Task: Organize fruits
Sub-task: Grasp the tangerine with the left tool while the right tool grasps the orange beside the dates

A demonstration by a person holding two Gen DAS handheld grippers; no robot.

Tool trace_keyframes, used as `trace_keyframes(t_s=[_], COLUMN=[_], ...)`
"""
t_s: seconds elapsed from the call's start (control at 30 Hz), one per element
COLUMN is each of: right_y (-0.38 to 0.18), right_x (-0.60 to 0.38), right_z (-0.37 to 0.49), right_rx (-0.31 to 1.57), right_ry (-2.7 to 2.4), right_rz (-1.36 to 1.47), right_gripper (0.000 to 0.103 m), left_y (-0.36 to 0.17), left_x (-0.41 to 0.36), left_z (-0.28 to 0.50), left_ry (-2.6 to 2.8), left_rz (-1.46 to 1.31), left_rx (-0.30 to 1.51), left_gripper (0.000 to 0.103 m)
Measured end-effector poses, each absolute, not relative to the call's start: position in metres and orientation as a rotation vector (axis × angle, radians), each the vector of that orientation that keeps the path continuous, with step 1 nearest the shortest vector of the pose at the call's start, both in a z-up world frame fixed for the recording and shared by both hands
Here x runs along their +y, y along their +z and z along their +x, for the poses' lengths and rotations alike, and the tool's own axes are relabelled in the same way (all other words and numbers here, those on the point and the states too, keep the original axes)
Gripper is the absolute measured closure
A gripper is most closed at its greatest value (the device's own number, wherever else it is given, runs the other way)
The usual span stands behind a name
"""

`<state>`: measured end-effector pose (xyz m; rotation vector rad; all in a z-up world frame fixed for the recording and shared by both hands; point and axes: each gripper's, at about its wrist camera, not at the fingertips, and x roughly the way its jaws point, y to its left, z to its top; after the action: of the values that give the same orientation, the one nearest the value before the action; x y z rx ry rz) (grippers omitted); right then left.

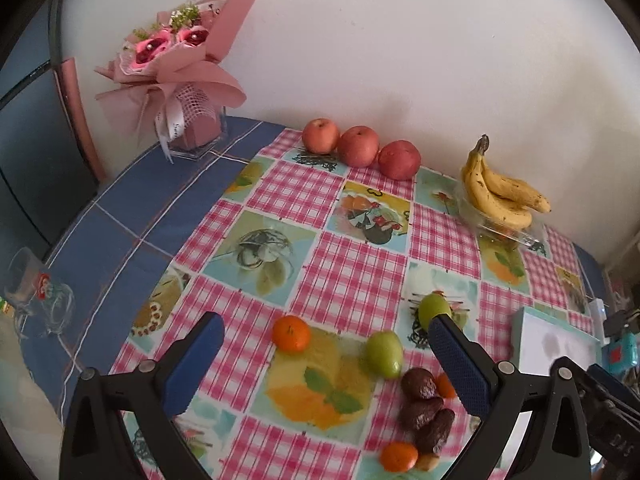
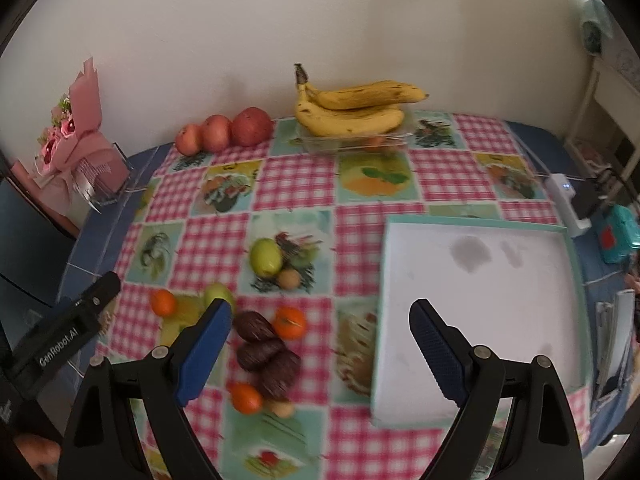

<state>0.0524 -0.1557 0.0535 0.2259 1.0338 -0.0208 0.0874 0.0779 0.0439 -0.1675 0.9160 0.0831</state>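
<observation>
Open checked tablecloth (image 2: 296, 184) mid-table, free to pass. Blocked at back by apples (image 2: 224, 132) & bananas (image 2: 352, 110), right by white tray (image 2: 476, 312), near edge w/ small fruit cluster (image 2: 266, 354).

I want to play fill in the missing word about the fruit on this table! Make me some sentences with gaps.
1. The row by the wall has ____ red apples.
2. The bananas lie on top of a clear ____.
3. The inside of the box lid is the colour ____.
4. Both the left claw and the right claw are ____.

Missing words: three; tray; white; open
</observation>
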Motion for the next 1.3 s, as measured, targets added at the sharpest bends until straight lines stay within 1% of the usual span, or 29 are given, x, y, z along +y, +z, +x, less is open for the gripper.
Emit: trace_keyframes(t_s=[0.17, 0.23, 0.37, 0.4, 0.5, 0.57, 0.6, 0.63, 0.7, 0.8, 0.9, 1.0, 1.2, 1.3], right_y=[0.037, 0.030, 0.021, 0.020, 0.017, 0.013, 0.008, 0.004, -0.004, -0.015, -0.029, -0.041, -0.056, -0.060], right_x=[-0.147, -0.147, -0.148, -0.148, -0.146, -0.143, -0.142, -0.141, -0.139, -0.136, -0.133, -0.132, -0.129, -0.125], right_z=[0.076, 0.086, 0.103, 0.106, 0.113, 0.114, 0.114, 0.114, 0.113, 0.112, 0.112, 0.111, 0.108, 0.108], right_rx=[1.060, 1.068, 1.079, 1.078, 1.078, 1.083, 1.095, 1.108, 1.133, 1.163, 1.207, 1.246, 1.288, 1.302], right_ry=[-0.021, -0.013, -0.012, -0.008, 0.001, 0.001, 0.002, 0.005, 0.006, 0.011, 0.023, 0.029, 0.027, 0.034], right_rz=[0.232, 0.251, 0.274, 0.274, 0.272, 0.268, 0.266, 0.267, 0.276, 0.284, 0.293, 0.313, 0.312, 0.306], right_gripper=[0.016, 0.023, 0.026, 0.029, 0.030, 0.034, 0.039, 0.040, 0.041, 0.044, 0.046, 0.051, 0.052, 0.052], left_y=[0.023, 0.017, 0.018, 0.018, 0.012, 0.005, 0.001, -0.003, -0.011, -0.025, -0.039, -0.049, -0.063, -0.068], left_x=[0.087, 0.090, 0.097, 0.100, 0.107, 0.109, 0.111, 0.113, 0.116, 0.117, 0.114, 0.113, 0.113, 0.113], left_z=[0.109, 0.119, 0.130, 0.132, 0.132, 0.133, 0.133, 0.134, 0.135, 0.138, 0.140, 0.142, 0.146, 0.147], left_ry=[0.146, 0.175, 0.218, 0.220, 0.206, 0.192, 0.182, 0.173, 0.157, 0.147, 0.144, 0.135, 0.118, 0.121], left_rz=[-0.150, -0.104, -0.087, -0.101, -0.131, -0.136, -0.140, -0.149, -0.183, -0.218, -0.219, -0.235, -0.273, -0.276], left_rx=[0.989, 1.017, 1.016, 1.016, 1.028, 1.052, 1.067, 1.078, 1.100, 1.141, 1.182, 1.206, 1.245, 1.257], left_gripper=[0.000, 0.000, 0.000, 0.000, 0.000, 0.000, 0.001, 0.002, 0.004, 0.006, 0.013, 0.014, 0.017, 0.022])
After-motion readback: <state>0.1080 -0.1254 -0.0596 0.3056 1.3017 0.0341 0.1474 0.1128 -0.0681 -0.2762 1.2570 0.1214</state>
